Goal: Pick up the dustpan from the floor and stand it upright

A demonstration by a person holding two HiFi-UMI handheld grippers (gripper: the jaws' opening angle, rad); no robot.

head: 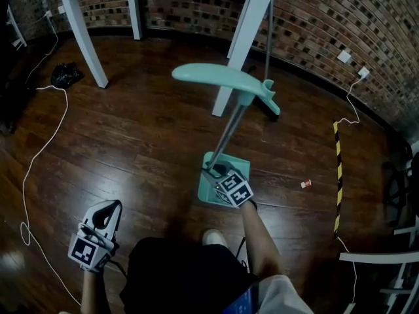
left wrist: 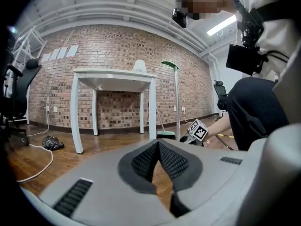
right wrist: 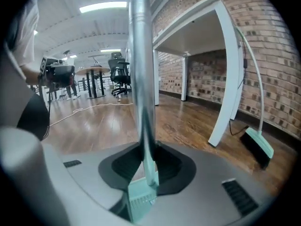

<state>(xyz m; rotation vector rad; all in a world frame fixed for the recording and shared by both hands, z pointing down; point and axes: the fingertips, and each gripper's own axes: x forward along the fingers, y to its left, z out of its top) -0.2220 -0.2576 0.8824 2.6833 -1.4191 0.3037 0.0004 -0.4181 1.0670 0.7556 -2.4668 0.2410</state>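
Observation:
The dustpan stands with its teal pan [head: 226, 169] on the wood floor. Its metal pole [head: 230, 131] rises steeply toward me and ends in a wide teal grip [head: 219, 76]. My right gripper [head: 215, 174] is shut on the pole just above the pan. In the right gripper view the pole [right wrist: 141, 79] runs up between the pads [right wrist: 165, 166], with the teal pan [right wrist: 140, 197] below. My left gripper [head: 105, 216] hangs low at the left, shut and empty. The left gripper view shows the upright pole [left wrist: 177, 102] and the right gripper's marker cube [left wrist: 198, 130].
A teal broom [head: 271, 101] leans by the white table's leg [head: 243, 41]. Another table leg [head: 86, 41] and a black bag [head: 65, 75] stand at the left. A white cable [head: 39, 156] loops over the floor. Yellow-black tape [head: 338, 175] and a small scrap [head: 306, 184] lie right.

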